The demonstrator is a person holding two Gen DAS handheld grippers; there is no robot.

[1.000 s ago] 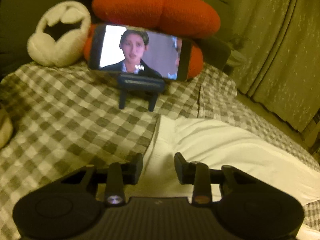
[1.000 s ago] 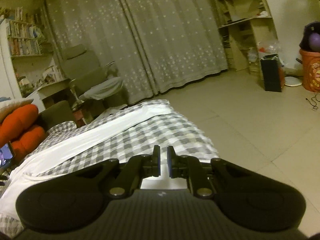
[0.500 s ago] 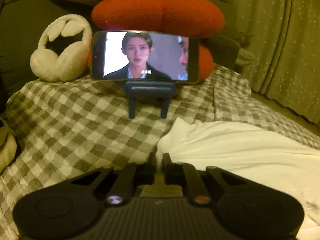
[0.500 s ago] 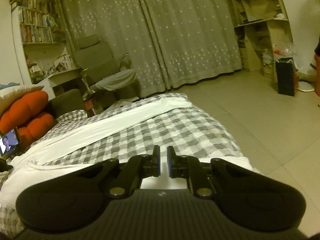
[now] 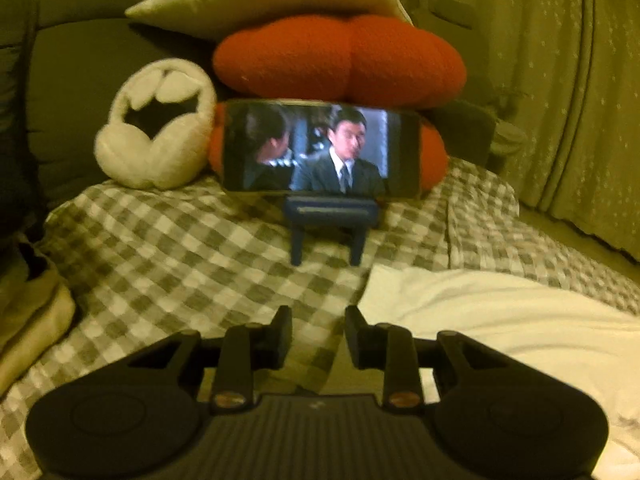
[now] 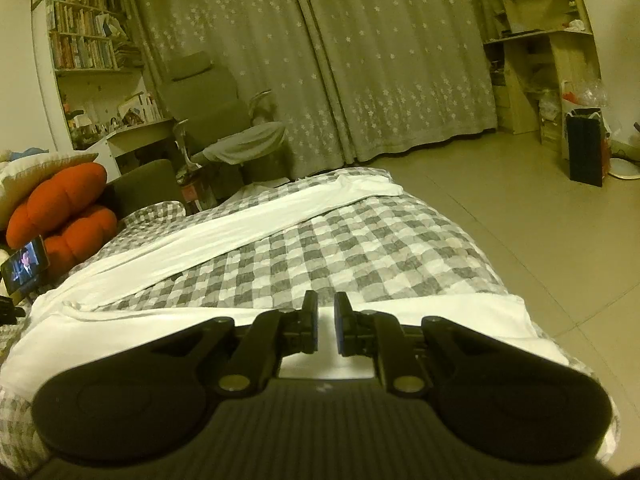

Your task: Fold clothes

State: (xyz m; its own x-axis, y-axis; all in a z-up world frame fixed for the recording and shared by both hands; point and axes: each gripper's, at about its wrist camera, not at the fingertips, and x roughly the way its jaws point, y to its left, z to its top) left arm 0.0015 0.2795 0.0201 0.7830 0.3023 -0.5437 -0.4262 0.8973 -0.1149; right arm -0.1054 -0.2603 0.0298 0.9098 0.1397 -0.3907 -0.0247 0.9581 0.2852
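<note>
Over the checked blanket (image 5: 168, 264) near the head of the bed, left gripper (image 5: 318, 330) spreading its jaws again after a quick pinch half a second back. Nothing between the fingers now, only blanket showing through the gap. White garment (image 5: 500, 320) lying just to the right of the fingertips, its near corner beside them, not in them. Looks like a grab that missed or a corner let go on purpose; hard to say which. Phone (image 5: 320, 148) on its stand, earmuffs (image 5: 154, 128) and orange cushion (image 5: 340, 56) sitting beyond, well clear.

Down at the foot edge of the bed, right gripper (image 6: 326, 326) narrowed to a thin slit, same as a second ago. White cloth (image 6: 460, 316) stretched straight across beneath and behind the pads, apparently pinched at its fold, though the contact itself hides under the fingers. Long white strip (image 6: 240, 236) running diagonally up the blanket toward the far corner.

Reading for the fold: one end seemingly anchored, other end free, so probably another try at that corner before anything gets doubled over.
</note>
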